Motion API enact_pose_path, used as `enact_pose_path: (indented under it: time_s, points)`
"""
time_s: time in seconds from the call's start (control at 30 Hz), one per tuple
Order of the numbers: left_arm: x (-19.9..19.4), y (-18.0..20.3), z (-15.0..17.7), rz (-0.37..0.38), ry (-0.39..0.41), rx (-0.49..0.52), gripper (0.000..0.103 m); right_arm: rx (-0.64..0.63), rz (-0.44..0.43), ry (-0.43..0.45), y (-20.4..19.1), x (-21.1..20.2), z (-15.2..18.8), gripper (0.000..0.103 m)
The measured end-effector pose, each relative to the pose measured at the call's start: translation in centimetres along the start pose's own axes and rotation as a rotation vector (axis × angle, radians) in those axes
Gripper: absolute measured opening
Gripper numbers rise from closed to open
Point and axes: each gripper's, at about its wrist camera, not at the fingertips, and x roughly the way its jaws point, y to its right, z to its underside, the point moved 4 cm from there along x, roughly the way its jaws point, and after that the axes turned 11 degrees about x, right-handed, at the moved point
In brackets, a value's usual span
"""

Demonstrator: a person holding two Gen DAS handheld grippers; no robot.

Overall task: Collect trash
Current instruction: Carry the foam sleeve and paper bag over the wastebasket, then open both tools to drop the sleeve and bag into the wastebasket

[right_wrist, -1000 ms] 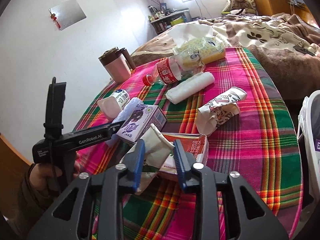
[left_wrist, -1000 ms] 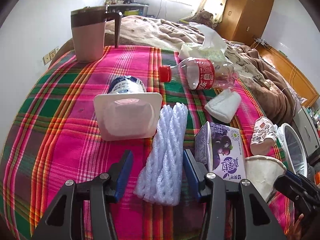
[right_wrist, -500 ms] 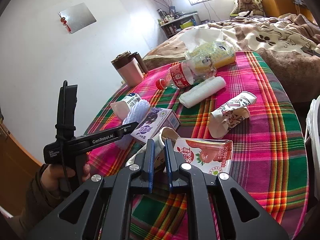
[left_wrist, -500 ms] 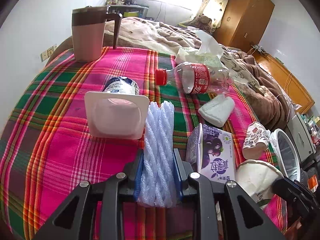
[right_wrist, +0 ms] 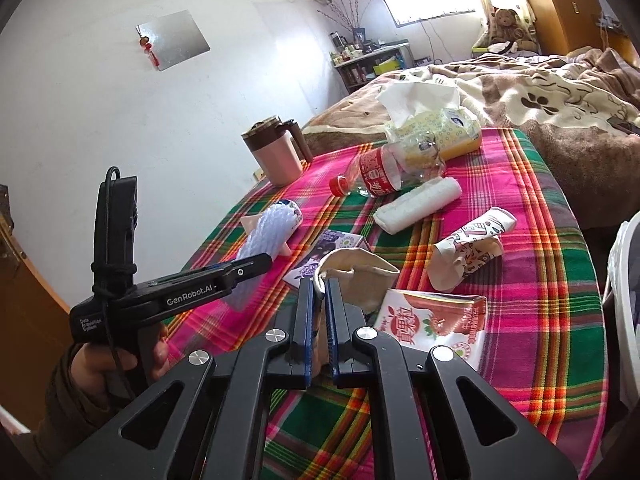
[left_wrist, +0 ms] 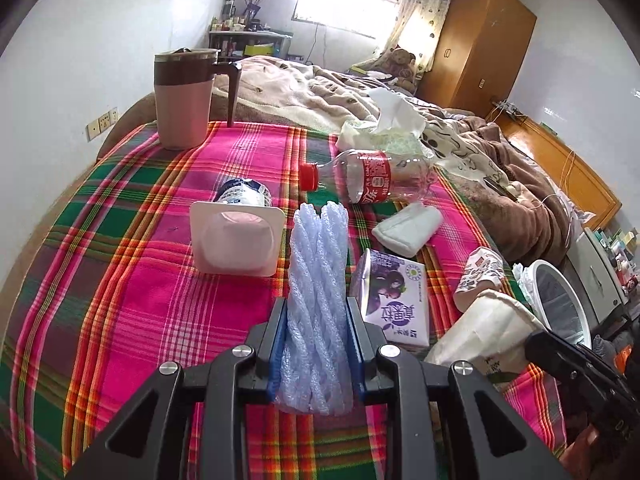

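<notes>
My left gripper is shut on a pale blue foam net sleeve and holds it lifted over the plaid table; the sleeve also shows in the right wrist view. My right gripper is shut on the rim of a crushed white paper cup, also seen in the left wrist view. Other trash lies on the table: a purple drink carton, a red drink carton, an empty cola bottle, a yoghurt tub and a printed paper cup.
A pink mug with a brown lid stands at the far left corner. A tissue pack and a folded white cloth lie at the far side. A white bin stands off the table's right edge, a bed behind.
My left gripper closed on the foam sleeve and raised it. My right gripper closed on the paper cup's rim and lifted it slightly.
</notes>
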Motion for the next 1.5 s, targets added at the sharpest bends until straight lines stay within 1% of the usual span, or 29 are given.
enact_pose_path:
  time_s: [0.23, 0.47, 0.6, 0.73, 0.97, 1.07, 1.3, 1.4, 1.5]
  points:
    - [-2.3, 1.5, -0.4, -0.005, 0.042, 0.030, 0.027, 0.002, -0.026, 0.047, -0.2, -1.6, -0.7, 0.006]
    - [-4.3, 4.9, -1.2, 0.014, 0.085, 0.081, 0.027, 0.008, -0.002, 0.116, 0.6, -4.1, -1.7, 0.006]
    - [-5.0, 7.0, -1.5, 0.002, 0.105, 0.127, 0.027, 0.009, 0.031, 0.160, 1.6, -5.9, -2.5, 0.006]
    - [-5.2, 9.5, -2.0, 0.023, 0.116, 0.160, 0.027, 0.008, 0.071, 0.202, 2.8, -7.6, -3.1, 0.006]
    - [-5.1, 14.0, -2.7, 0.060, 0.136, 0.217, 0.027, 0.046, 0.141, 0.263, 6.0, -10.6, -4.1, 0.006]
    - [-4.6, 16.3, -3.0, 0.092, 0.138, 0.242, 0.027, 0.060, 0.182, 0.290, 7.4, -11.9, -4.3, 0.006]
    - [-3.9, 21.1, -3.5, 0.126, 0.151, 0.295, 0.027, 0.090, 0.270, 0.325, 10.5, -14.1, -5.1, 0.006]
    - [-3.4, 23.3, -3.4, 0.157, 0.144, 0.318, 0.027, 0.107, 0.306, 0.334, 11.9, -14.8, -5.4, 0.006]
    - [-2.6, 25.2, -3.3, 0.171, 0.136, 0.345, 0.027, 0.124, 0.339, 0.339, 13.4, -15.3, -5.7, 0.006]
